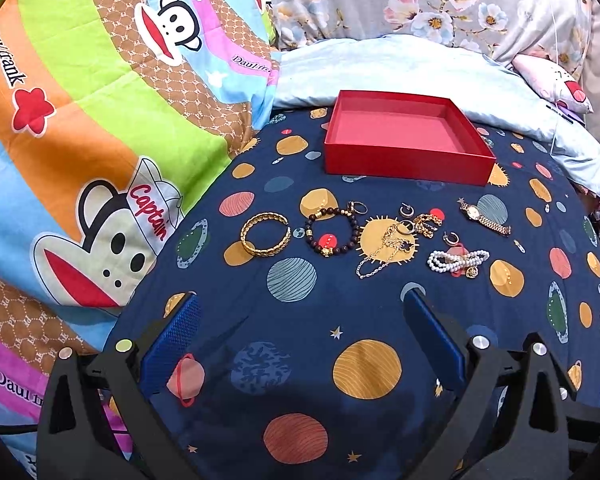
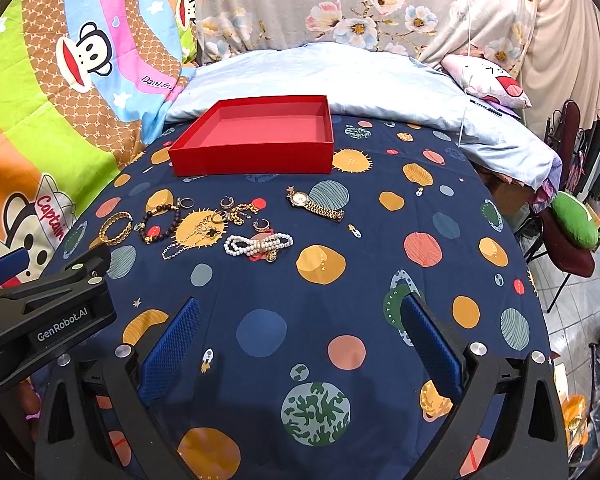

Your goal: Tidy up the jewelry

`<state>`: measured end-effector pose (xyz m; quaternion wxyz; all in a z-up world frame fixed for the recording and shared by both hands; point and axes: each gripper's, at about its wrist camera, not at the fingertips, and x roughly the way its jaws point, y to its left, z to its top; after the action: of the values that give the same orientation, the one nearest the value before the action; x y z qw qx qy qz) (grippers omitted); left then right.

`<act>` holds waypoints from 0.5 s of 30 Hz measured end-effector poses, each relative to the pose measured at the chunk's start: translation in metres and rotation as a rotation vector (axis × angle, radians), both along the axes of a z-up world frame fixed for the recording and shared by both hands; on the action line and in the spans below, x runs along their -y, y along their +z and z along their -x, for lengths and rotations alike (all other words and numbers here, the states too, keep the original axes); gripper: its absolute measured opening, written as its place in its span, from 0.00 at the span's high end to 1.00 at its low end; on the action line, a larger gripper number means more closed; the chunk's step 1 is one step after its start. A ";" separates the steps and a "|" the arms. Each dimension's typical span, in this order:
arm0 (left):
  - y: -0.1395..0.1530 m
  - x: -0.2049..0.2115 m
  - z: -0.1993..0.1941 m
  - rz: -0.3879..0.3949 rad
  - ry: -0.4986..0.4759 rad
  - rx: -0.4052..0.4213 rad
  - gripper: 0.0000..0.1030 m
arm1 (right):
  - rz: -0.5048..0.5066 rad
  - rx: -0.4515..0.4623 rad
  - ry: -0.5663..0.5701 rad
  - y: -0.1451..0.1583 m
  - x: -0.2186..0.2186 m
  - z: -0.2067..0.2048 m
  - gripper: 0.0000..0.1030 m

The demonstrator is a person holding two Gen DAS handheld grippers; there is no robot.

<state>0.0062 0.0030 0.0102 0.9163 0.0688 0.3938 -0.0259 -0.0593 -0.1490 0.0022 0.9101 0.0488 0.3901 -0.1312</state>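
- The left gripper (image 1: 300,344) hovered low over the navy planet-print bedsheet (image 1: 300,360), its blue-padded fingers (image 1: 172,344) spread wide with nothing between them.
- The right gripper (image 2: 300,344) hung over the same sheet (image 2: 340,300), its jaws likewise wide apart and holding nothing.
- In the right wrist view, the black body of the left gripper (image 2: 40,320) showed at the left edge, beside the right one.
- A shallow red box (image 1: 408,140) sat open on the sheet beyond the jewelry, near a pale blue pillow (image 1: 400,68); its inside looked bare.
- The jewelry lay in a loose row between the grippers and the box.
- A gold cuff bangle (image 1: 265,233) lay farthest left, apart from the others.
- Just beside it rested a dark beaded bracelet (image 1: 332,230) with gold accents, and a small ring (image 1: 358,207) lay at its far edge.
- A thin chain necklace (image 1: 384,254) with a dark clover pendant sprawled in the middle, tangled near a gold chunky piece (image 1: 428,222) and small hoop earrings (image 1: 406,211).
- A pearl strand (image 1: 456,260) lay bunched nearer the right, with a gold charm touching it.
- A gold wristwatch (image 1: 485,218) lay at the right end, clear of the rest; in the right wrist view it (image 2: 315,204) sat just in front of the box (image 2: 256,140).
- A cartoon monkey quilt (image 1: 80,140) covered the left side.
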 end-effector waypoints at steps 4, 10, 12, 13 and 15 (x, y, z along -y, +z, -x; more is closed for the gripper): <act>-0.001 0.000 0.000 -0.001 0.003 -0.001 0.04 | 0.000 0.000 -0.001 0.000 0.000 0.000 0.05; -0.002 -0.001 0.000 0.001 0.006 -0.002 0.04 | -0.007 0.005 -0.010 0.002 -0.001 0.002 0.05; -0.002 -0.001 0.000 0.000 0.005 -0.002 0.04 | -0.009 0.008 -0.011 0.002 -0.001 0.001 0.05; -0.002 -0.001 -0.001 0.000 0.006 -0.004 0.04 | -0.010 0.008 -0.011 0.002 0.000 0.002 0.05; -0.002 -0.002 0.000 0.001 0.005 -0.004 0.04 | -0.009 0.007 -0.010 0.002 -0.001 0.001 0.05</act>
<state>0.0066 0.0048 0.0079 0.9155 0.0673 0.3959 -0.0239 -0.0605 -0.1482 0.0044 0.9106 0.0552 0.3872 -0.1338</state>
